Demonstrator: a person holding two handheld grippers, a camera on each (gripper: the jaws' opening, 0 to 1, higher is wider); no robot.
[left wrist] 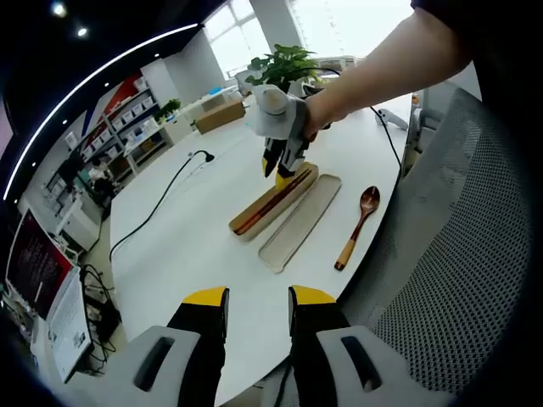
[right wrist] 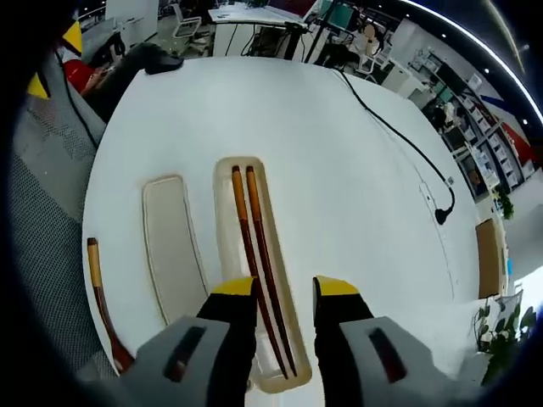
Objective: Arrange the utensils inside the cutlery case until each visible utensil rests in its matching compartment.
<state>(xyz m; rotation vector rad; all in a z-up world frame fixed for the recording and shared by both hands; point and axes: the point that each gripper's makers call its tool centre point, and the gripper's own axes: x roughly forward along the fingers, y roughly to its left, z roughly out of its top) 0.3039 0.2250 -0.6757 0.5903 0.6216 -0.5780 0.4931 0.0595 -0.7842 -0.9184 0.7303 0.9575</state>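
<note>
Your right gripper (right wrist: pixel 284 292) hovered right over the near end of the cutlery case (right wrist: pixel 227 254), fingers spread with nothing between them, and the pair of chopsticks (right wrist: pixel 254 254) already lay side by side in the case's long slot, running straight away from you along the same line as your fingers. So that pair looked settled; the piece left out was the wooden spoon (right wrist: pixel 100 297), and it lay on the desk (right wrist: pixel 339 153) off to the left of your right gripper, beyond the case lid (right wrist: pixel 170 242), which sat flat and just beside the case. The spoon's long axis ran roughly parallel to the case and lid, so you probably needed a sideways shift over the lid rather than a turn of the wrist. In the left gripper view, your left gripper (left wrist: pixel 258 297) hung back near the desk edge, fingers also apart and empty, well away from the spoon (left wrist: pixel 358 225); your right was the nearer one. A black cable (right wrist: pixel 399 136) trailed across the far desk, well clear. A mesh chair (left wrist: pixel 458 254) crowded the spoon's side.
</note>
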